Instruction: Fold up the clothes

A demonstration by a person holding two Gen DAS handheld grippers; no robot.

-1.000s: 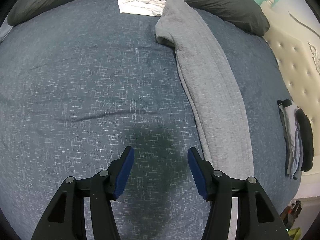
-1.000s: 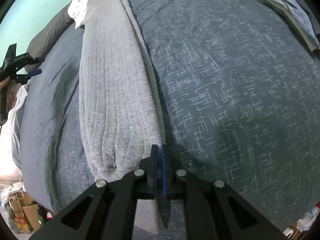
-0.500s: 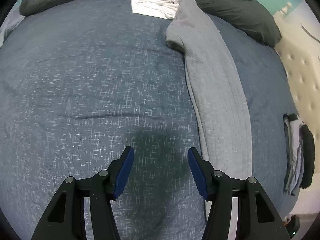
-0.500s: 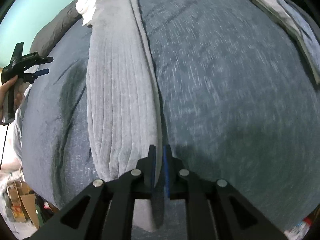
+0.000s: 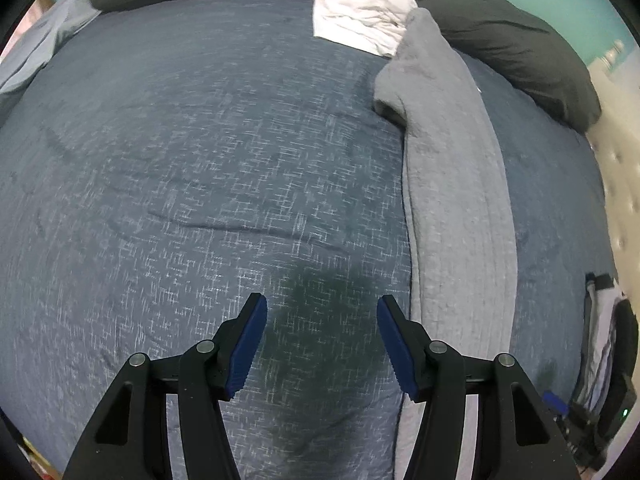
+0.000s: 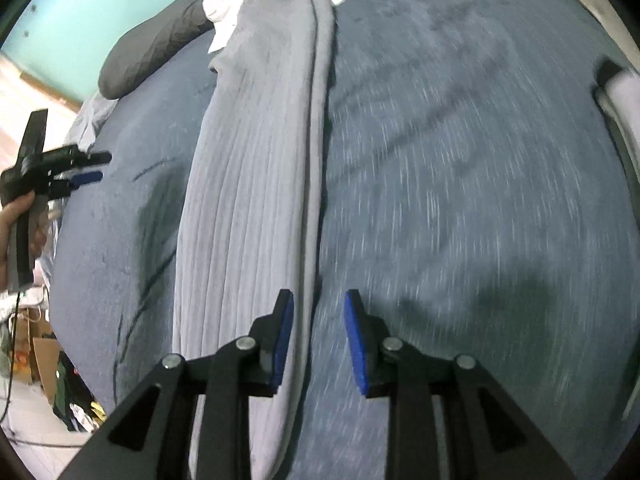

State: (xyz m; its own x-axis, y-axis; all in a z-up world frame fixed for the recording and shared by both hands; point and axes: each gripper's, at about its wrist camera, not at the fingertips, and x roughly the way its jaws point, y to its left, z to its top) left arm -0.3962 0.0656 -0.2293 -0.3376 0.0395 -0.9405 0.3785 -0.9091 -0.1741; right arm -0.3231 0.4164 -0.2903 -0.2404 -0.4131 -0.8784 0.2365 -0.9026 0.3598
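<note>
On the blue bedspread (image 5: 192,168) a grey garment (image 5: 452,208) is lying folded into a long strip. Right gripper (image 6: 319,308) is hovering spread at its near edge, pinching nothing; left gripper (image 5: 322,312) is hovering spread beside the strip.

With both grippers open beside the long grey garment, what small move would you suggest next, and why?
Probably bring the left gripper rightward to the near end of the grey garment. It lies folded into a long strip on the bed, unheld; the right gripper already straddles its edge, so both could lift that end for a crosswise fold.
</note>
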